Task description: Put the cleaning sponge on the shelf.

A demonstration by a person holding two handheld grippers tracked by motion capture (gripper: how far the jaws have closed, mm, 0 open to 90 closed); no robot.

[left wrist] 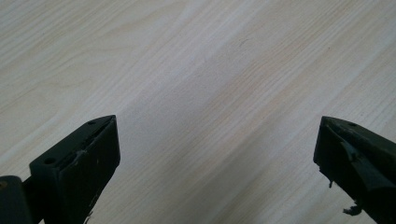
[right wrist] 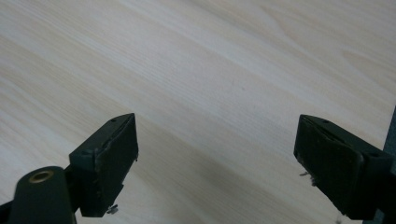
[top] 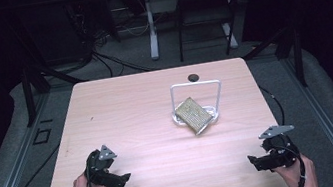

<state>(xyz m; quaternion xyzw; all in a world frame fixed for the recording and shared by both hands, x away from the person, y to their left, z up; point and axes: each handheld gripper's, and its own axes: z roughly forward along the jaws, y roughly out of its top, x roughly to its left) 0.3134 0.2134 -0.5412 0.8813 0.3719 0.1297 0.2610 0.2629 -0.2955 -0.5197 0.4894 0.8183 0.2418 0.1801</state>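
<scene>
Right of centre on the table [top: 121,110], toward the far side, a yellowish sponge [top: 192,115] leans tilted against the base of a white wire stand [top: 197,100]. Both grippers sit well apart from it at the near edge. The left gripper [top: 117,181] hovers near-left, jaws spread wide over bare wood. The right gripper [top: 258,161] sits near-right, jaws likewise parted and gripping nothing.
</scene>
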